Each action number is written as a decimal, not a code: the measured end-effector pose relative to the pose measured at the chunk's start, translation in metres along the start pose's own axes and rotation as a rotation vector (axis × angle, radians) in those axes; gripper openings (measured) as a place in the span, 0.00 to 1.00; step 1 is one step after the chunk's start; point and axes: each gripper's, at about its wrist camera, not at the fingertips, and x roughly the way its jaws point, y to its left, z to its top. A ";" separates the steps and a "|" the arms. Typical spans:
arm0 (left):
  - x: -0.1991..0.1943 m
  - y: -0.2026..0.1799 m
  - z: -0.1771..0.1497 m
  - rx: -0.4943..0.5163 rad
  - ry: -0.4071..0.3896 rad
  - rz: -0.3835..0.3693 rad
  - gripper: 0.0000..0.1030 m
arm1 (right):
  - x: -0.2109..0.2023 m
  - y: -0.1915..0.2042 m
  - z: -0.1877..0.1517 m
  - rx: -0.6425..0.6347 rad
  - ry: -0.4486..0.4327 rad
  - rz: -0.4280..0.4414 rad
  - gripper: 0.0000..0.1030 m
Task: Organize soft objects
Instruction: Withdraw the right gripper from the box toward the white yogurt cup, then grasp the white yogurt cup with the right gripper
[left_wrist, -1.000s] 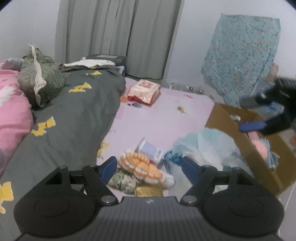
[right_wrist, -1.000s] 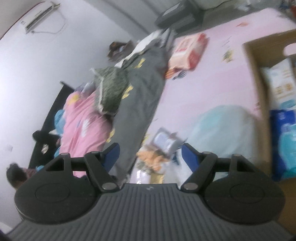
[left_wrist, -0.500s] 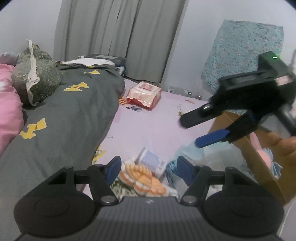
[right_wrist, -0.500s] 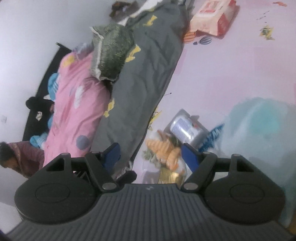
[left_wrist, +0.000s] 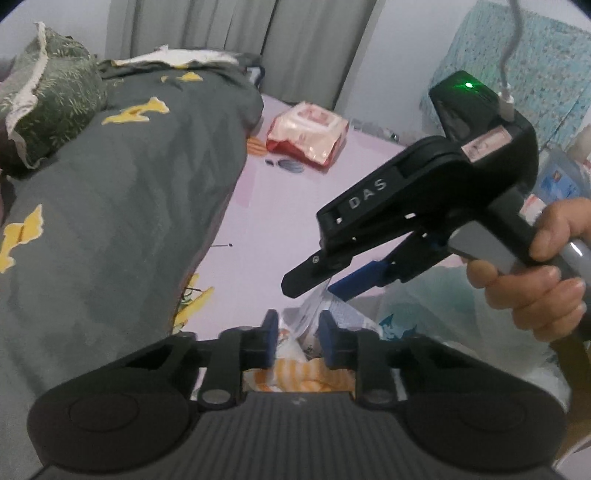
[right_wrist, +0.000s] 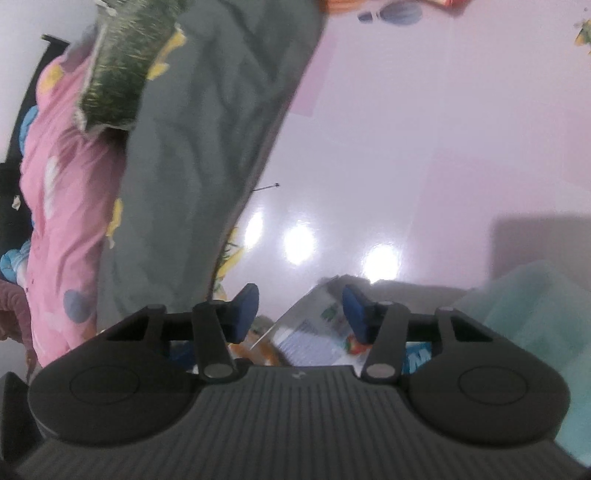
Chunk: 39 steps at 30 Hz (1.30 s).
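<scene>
Both tongs closing: left gripper (left_wrist: 294, 340) pinches the soft striped plush (left_wrist: 295, 373); right gripper (right_wrist: 300, 314) straddles a crinkly, slippery packet (right_wrist: 317, 332), unpinched.

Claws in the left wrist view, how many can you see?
2: the left claw at the bottom edge, the right claw coming from the right, held in a hand.

The pink floor (left_wrist: 280, 221) lies open between the grey duvet (left_wrist: 122, 206) on the left and the pale blue cloth (left_wrist: 443, 325) on the right. Farther back a pink-and-red packet (left_wrist: 308, 138) sits in that lane. The right gripper (left_wrist: 317, 286) slants across the near right, crowding the left gripper (left_wrist: 295, 341) over the floor pile
</scene>
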 end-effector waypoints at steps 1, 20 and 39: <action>0.003 -0.001 0.001 0.008 0.005 0.004 0.18 | 0.004 -0.002 0.002 0.004 0.010 0.002 0.38; -0.009 -0.023 0.008 0.064 -0.016 -0.037 0.20 | -0.032 -0.015 0.002 -0.042 -0.132 0.142 0.01; 0.010 -0.045 0.003 0.078 0.108 -0.073 0.53 | -0.069 -0.074 -0.039 0.036 -0.195 0.146 0.12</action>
